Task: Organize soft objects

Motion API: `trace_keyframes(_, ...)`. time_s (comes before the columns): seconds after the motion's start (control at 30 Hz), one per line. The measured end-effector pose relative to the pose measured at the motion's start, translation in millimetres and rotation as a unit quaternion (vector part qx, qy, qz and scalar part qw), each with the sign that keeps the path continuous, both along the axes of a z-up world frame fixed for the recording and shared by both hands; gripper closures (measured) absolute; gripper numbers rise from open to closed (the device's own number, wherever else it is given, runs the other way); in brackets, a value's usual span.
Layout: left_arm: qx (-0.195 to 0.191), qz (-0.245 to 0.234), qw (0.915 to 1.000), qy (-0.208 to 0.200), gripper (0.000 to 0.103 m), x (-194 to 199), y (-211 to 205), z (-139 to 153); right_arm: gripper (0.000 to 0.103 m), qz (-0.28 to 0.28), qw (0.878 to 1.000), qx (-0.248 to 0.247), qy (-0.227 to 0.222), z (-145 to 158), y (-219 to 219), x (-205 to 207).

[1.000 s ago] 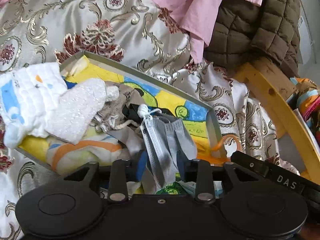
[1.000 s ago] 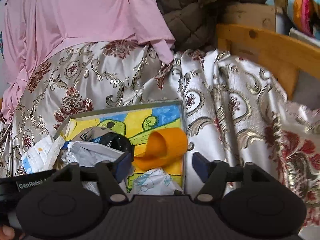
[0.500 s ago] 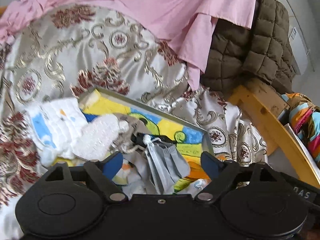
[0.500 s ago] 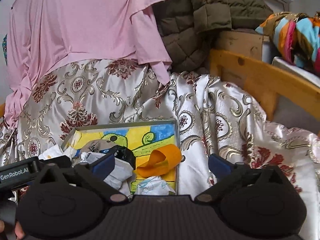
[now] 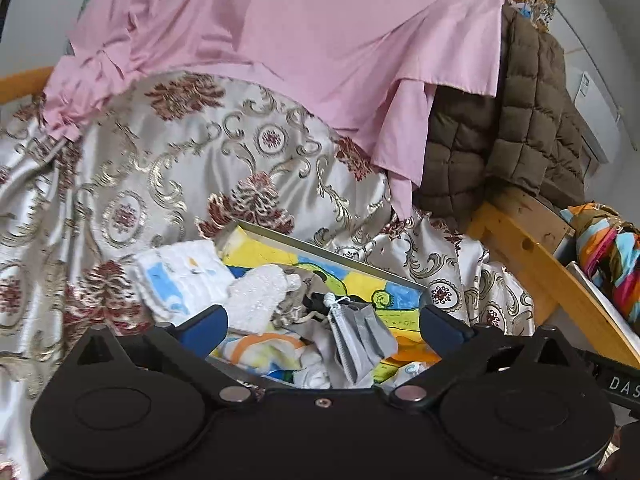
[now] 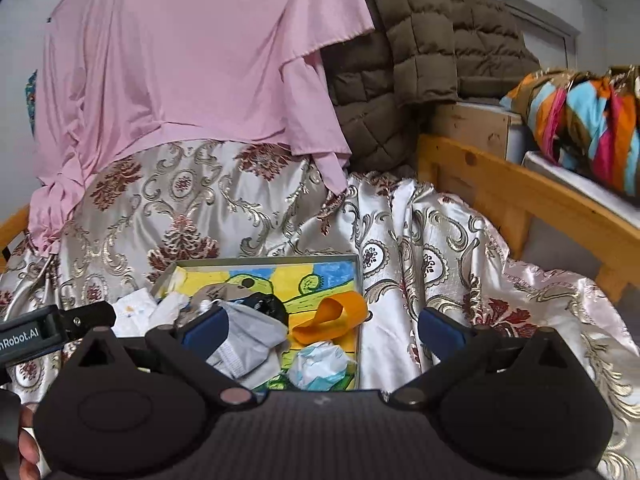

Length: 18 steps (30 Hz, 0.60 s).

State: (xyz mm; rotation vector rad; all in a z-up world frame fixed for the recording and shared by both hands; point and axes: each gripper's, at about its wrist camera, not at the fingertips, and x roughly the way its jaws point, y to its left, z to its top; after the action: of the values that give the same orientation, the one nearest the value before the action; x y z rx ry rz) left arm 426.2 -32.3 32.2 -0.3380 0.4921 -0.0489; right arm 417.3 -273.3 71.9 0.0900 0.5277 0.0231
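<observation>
A shallow tray (image 5: 320,246) with a bright yellow, blue and green drawing inside lies on a patterned satin bedspread (image 5: 168,184). Soft items fill it: a white cloth with blue print (image 5: 180,280), a white fuzzy sock (image 5: 260,296), a grey face mask (image 5: 360,336) and other small cloths. My left gripper (image 5: 324,326) hangs open above the tray's near side, holding nothing. In the right wrist view the tray (image 6: 280,258) also holds an orange band (image 6: 332,316), a crumpled white and blue mask (image 6: 320,364) and a black item (image 6: 264,304). My right gripper (image 6: 322,328) is open and holds nothing.
A pink garment (image 5: 300,48) and a brown quilted jacket (image 5: 520,128) drape over the back of the bed. A wooden bed rail (image 6: 520,200) runs along the right, with a striped multicoloured bundle (image 6: 584,120) beyond it. The left gripper's body (image 6: 40,332) shows at the left edge.
My left gripper was shut on the grey face mask; it has let go, opened wide and drawn back from the tray. My right gripper opened wider and drew back too.
</observation>
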Motion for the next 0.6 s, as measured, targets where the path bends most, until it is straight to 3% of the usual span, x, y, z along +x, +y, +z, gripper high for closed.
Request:
trace_keyframes(0.27,0.034,0.008,0.9987,-0.037,0.001,-63.0,5.7,15.7,0.000,0.002,1.000,0.004,-0.023,10.6,10.5,-56.1)
trace_keyframes(0.6,0.055,0.016,0.9976,-0.040,0.001,-128.3,17.5,19.4,0.000,0.008,1.000,-0.007,-0.021,6.8,24.8,-109.1)
